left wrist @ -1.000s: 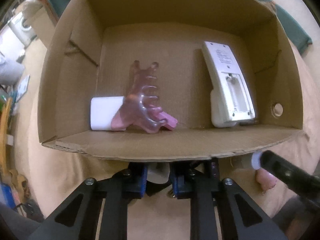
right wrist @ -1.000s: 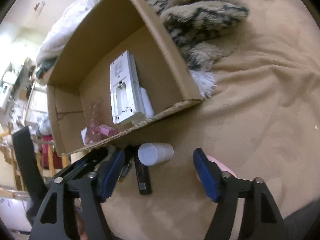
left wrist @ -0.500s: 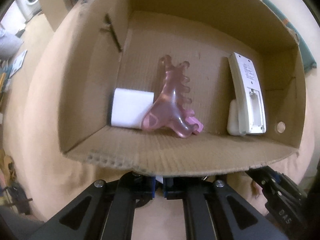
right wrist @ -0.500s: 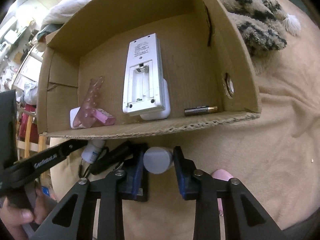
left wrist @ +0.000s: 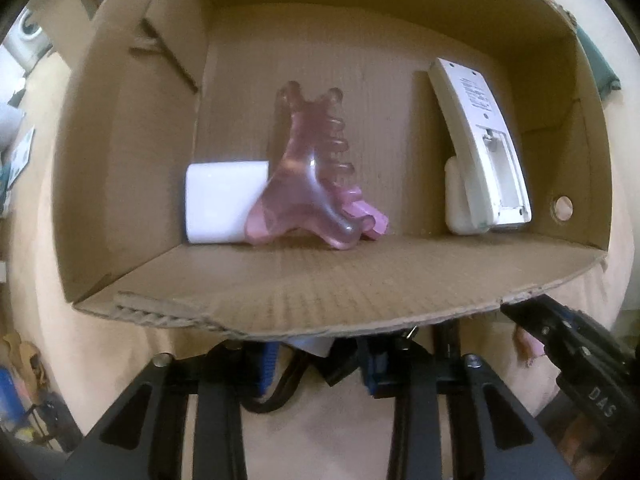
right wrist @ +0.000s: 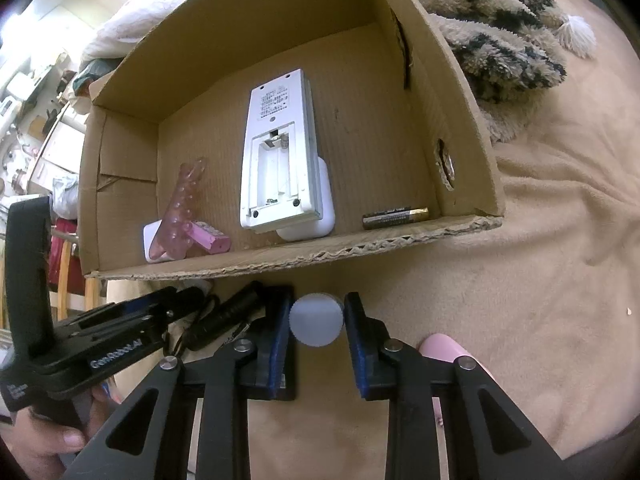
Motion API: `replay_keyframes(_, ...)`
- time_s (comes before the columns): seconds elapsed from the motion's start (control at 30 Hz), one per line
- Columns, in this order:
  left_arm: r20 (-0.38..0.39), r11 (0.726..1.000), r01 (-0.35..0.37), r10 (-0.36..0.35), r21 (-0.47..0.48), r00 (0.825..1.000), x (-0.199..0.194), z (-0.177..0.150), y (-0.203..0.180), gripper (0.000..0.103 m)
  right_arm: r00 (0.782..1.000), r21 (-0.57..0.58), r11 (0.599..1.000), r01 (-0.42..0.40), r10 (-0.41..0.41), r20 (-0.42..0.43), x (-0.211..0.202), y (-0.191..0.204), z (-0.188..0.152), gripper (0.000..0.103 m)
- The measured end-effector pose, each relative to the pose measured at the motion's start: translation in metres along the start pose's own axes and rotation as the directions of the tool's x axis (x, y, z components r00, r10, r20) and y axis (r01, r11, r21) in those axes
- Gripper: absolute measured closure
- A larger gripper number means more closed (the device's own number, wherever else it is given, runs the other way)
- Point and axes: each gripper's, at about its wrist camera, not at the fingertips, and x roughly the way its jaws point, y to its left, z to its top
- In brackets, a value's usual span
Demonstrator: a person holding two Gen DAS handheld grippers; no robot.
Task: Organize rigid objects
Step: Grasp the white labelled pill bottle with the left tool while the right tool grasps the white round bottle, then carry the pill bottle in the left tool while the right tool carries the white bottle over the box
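Nearest us, our right gripper (right wrist: 318,320) fingers pinch one white bottle (right wrist: 317,319) on the bed's beige blanket (right wrist: 540,280); our left gripper (left wrist: 316,354) fingers have just been opening, spread around something white. Beyond, one cardboard box (right wrist: 472,152) holds one remote (right wrist: 280,156), one battery (right wrist: 394,217) and one pink massager (left wrist: 308,176).

Dim warm light, perhaps overhead; fisheye-warped, soft edges.

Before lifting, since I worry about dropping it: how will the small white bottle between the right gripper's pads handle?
The white bottle looks like light, stiff plastic. Its round body could slip or twist between the flat pads. If dropped, it would probably roll.
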Motion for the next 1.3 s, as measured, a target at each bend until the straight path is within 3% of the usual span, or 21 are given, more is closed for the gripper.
replay_keyframes(0.23,0.045,0.999,-0.047,0.045,0.029,0.998,-0.008,-0.009,-0.008,0.078,1.0,-0.013,1.0,-0.002,0.003,0.023,-0.006,0.005,-0.006,0.075)
replay_keyframes(0.53,0.098,0.997,-0.074,0.072,0.013,0.993,-0.043,-0.027,0.014,0.078,0.997,-0.038,0.999,-0.014,0.017,0.08,-0.037,0.02,-0.016,0.075)
replay_keyframes(0.63,0.148,0.997,-0.077,0.077,0.0,0.986,-0.064,-0.035,0.012,0.078,0.992,-0.03,0.999,-0.038,0.041,0.116,-0.056,0.023,-0.019,0.075)
replay_keyframes(0.83,0.293,0.997,-0.057,0.073,-0.06,0.953,-0.126,-0.05,0.026,0.078,0.974,-0.029,0.993,-0.111,0.114,0.196,-0.1,0.024,-0.017,0.075)
replay_keyframes(1.0,0.367,0.995,-0.04,0.069,-0.087,0.928,-0.163,-0.039,0.04,0.078,0.953,0.006,0.982,-0.187,0.18,0.244,-0.115,0.019,0.003,0.075)
replay_keyframes(1.17,0.394,0.995,-0.026,0.061,-0.093,0.917,-0.179,-0.015,0.042,0.078,0.96,0.01,0.99,-0.142,0.135,0.245,-0.112,0.021,0.028,0.075)
replay_keyframes(1.3,0.382,0.997,-0.034,0.058,-0.069,0.922,-0.172,0.004,0.034,0.078,0.968,-0.029,0.996,-0.078,0.083,0.236,-0.106,0.029,0.043,0.075)
